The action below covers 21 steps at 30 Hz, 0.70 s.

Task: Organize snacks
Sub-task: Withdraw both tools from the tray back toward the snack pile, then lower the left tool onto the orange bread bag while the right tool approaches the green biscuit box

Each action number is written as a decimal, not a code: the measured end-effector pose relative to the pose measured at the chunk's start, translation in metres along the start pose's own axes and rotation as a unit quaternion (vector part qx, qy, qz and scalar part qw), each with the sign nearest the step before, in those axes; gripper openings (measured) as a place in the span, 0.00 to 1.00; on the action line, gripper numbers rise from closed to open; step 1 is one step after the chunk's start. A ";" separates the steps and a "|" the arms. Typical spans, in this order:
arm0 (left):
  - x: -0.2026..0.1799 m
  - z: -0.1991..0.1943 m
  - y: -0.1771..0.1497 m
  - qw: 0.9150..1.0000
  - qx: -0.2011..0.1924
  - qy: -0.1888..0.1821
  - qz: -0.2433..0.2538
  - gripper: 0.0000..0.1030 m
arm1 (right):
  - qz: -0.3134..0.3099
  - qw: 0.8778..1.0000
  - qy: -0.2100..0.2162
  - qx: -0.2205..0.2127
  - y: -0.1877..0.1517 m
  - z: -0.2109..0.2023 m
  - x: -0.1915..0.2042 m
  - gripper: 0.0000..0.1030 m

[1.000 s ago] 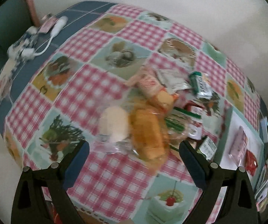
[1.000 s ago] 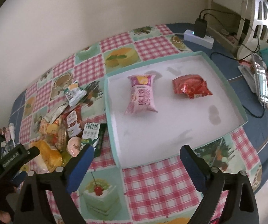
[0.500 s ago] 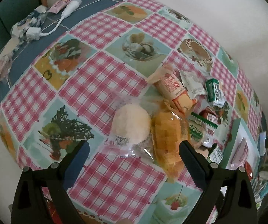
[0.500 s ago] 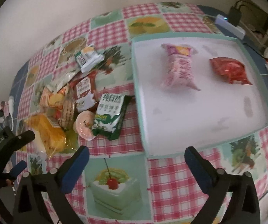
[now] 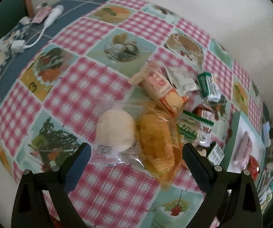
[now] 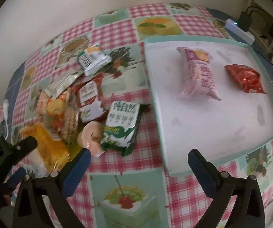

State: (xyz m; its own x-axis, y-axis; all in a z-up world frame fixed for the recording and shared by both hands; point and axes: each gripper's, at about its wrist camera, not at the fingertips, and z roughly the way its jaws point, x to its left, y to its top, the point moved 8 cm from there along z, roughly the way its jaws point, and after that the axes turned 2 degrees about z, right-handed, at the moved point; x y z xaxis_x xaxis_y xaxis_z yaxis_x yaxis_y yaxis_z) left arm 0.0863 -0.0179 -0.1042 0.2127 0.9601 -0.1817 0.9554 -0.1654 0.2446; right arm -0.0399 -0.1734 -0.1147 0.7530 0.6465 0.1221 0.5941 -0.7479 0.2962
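A table under a pink checked tablecloth [image 6: 117, 36] stands against a plain cream wall [image 6: 60, 3]; a white power strip [image 6: 240, 31] lies at its far right corner.

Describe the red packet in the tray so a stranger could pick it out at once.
Find the shallow teal-rimmed tray on the checked tablecloth. Two packets lie inside, apart. The red packet is the crinkly, shiny one, beside the longer pale pink packet.

Dim, soft indoor light, slight motion blur, heavy fisheye bending — dark vignette at the corners
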 end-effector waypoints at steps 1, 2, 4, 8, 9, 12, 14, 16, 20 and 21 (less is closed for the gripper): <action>-0.004 0.002 -0.001 1.000 0.004 0.001 0.008 0.94 | 0.004 1.000 -0.006 -0.004 0.002 -0.001 -0.003 1.00; -0.005 0.004 -0.001 1.000 0.006 0.001 0.011 0.94 | 0.008 1.000 -0.009 -0.008 0.003 -0.003 -0.006 1.00; -0.008 0.006 -0.001 1.000 0.008 0.008 0.018 0.94 | 0.017 1.000 -0.011 -0.012 0.006 -0.004 -0.011 1.00; -0.011 0.012 -0.001 0.999 0.012 0.022 0.024 0.92 | 0.026 0.999 -0.014 -0.016 0.008 -0.007 -0.018 1.00; -0.012 0.013 -0.002 0.999 0.015 0.021 0.025 0.83 | 0.026 0.999 -0.014 -0.017 0.008 -0.007 -0.019 1.00; -0.015 0.013 -0.002 0.999 0.013 0.026 0.032 0.80 | 0.026 0.999 -0.015 -0.016 0.008 -0.007 -0.020 1.00; -0.018 0.009 0.000 0.998 0.001 0.032 0.046 0.75 | 0.026 0.999 -0.016 -0.016 0.007 -0.008 -0.021 1.00; -0.021 0.007 -0.001 0.998 -0.004 0.037 0.057 0.69 | 0.026 0.999 -0.016 -0.016 0.007 -0.007 -0.021 1.00; -0.023 0.006 -0.002 0.997 -0.007 0.046 0.068 0.63 | 0.027 0.999 -0.017 -0.014 0.006 -0.006 -0.022 1.00; -0.022 0.005 -0.001 0.997 -0.006 0.043 0.066 0.62 | 0.027 0.999 -0.018 -0.014 0.006 -0.006 -0.022 1.00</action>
State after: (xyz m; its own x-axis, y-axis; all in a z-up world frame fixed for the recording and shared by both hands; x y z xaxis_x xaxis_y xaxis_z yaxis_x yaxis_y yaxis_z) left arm 0.0818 -0.0404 -0.1055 0.3166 0.9463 -0.0651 0.9179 -0.2884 0.2725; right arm -0.0543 -0.1916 -0.1102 0.7940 0.5987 0.1052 0.5440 -0.7771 0.3166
